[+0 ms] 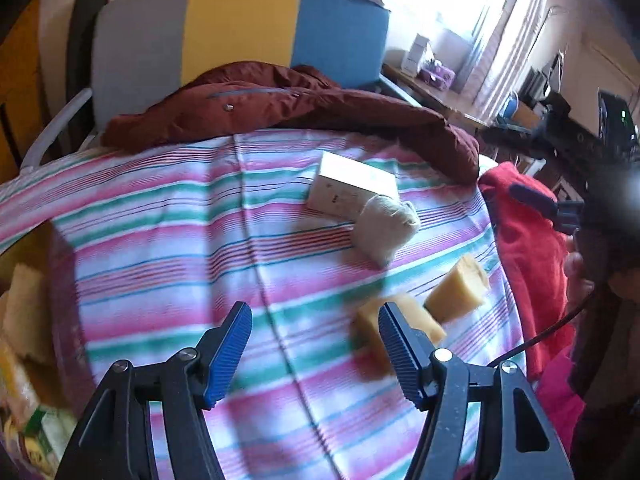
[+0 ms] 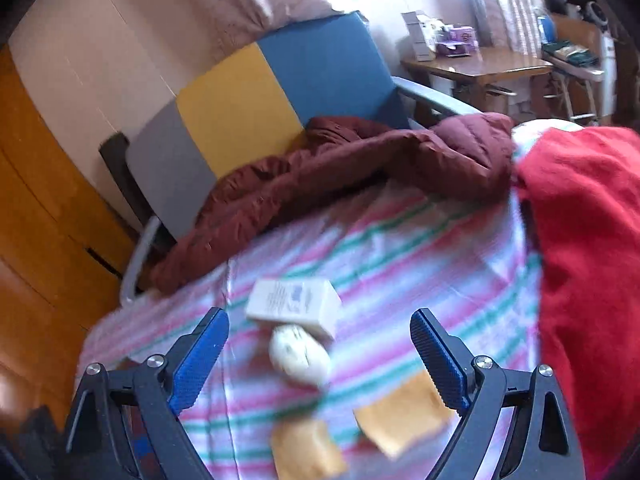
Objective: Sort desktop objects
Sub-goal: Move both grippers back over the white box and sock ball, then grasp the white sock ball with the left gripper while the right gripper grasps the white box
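Note:
On the striped cloth (image 1: 180, 216) lie a white box (image 1: 352, 190), a rolled white sock (image 1: 386, 230) against it, and two yellow sponges (image 1: 458, 288) (image 1: 370, 334). My left gripper (image 1: 314, 338) is open and empty, low over the cloth, its right finger in front of the nearer sponge. In the right wrist view the box (image 2: 296, 306), the sock (image 2: 300, 356) and the sponges (image 2: 404, 414) (image 2: 308, 454) lie between and below the open fingers of my right gripper (image 2: 320, 348), which holds nothing. The right gripper also shows in the left wrist view (image 1: 560, 208).
A maroon jacket (image 1: 280, 100) lies along the cloth's far edge against a grey, yellow and blue chair (image 1: 240, 24). A red cloth (image 1: 524, 232) covers the right side. A container with sponges and packets (image 1: 24, 320) sits at the left. A wooden desk (image 2: 480, 64) stands behind.

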`<control>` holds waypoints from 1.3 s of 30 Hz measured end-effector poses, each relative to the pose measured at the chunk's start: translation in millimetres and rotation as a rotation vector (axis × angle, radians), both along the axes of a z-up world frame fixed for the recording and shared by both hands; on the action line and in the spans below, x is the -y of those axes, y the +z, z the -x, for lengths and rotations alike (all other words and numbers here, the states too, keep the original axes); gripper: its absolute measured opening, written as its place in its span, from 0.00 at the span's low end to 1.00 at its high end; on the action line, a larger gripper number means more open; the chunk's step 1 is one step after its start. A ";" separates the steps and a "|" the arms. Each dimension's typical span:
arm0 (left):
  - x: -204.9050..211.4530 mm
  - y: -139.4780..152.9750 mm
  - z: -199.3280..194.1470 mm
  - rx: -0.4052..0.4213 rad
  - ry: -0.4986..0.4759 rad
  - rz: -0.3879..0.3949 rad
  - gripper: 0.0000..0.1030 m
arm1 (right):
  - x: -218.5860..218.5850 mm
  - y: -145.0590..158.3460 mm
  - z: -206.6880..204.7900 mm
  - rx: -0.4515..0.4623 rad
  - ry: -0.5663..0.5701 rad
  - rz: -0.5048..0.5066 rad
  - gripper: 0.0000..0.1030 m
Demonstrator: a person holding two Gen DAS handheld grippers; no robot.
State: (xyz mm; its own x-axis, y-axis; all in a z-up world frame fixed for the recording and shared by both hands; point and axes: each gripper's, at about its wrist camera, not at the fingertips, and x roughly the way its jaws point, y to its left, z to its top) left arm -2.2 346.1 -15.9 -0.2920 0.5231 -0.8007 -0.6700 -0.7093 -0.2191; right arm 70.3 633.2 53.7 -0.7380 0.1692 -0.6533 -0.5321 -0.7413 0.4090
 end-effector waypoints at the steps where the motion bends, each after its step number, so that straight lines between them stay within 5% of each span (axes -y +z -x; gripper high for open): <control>1: -9.0 -2.5 2.8 0.010 -0.008 -0.002 0.65 | -2.5 -1.1 2.3 -0.005 -0.011 -0.002 0.90; 5: -42.9 -8.8 8.3 0.011 -0.055 -0.003 0.65 | -19.7 -23.6 -2.9 -0.087 -0.023 0.099 0.90; 10: -82.8 -17.2 15.2 0.008 -0.100 0.001 0.68 | -35.1 -43.8 -5.5 -0.056 -0.033 0.157 0.90; 17: -125.5 -40.7 25.2 0.018 -0.122 0.040 0.73 | -33.1 -41.7 1.0 -0.027 -0.009 0.115 0.90; 22: -139.6 -64.3 41.3 0.093 -0.098 0.060 0.65 | -35.7 -47.9 2.5 -0.013 -0.003 0.147 0.90; 24: -137.6 -71.4 45.7 0.105 -0.086 0.072 0.50 | -36.6 -51.1 4.5 0.001 0.001 0.149 0.90; 39: -40.5 -59.5 49.2 0.088 0.028 0.019 0.46 | 7.6 -80.9 51.5 0.204 0.241 0.018 0.90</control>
State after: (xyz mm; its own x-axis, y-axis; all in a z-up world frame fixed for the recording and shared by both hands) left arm -51.4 386.6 -75.4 -0.2346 0.5004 -0.8334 -0.6288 -0.7319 -0.2625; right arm 18.8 625.5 -27.2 -0.6086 -0.0074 -0.7934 -0.4146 -0.8496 0.3260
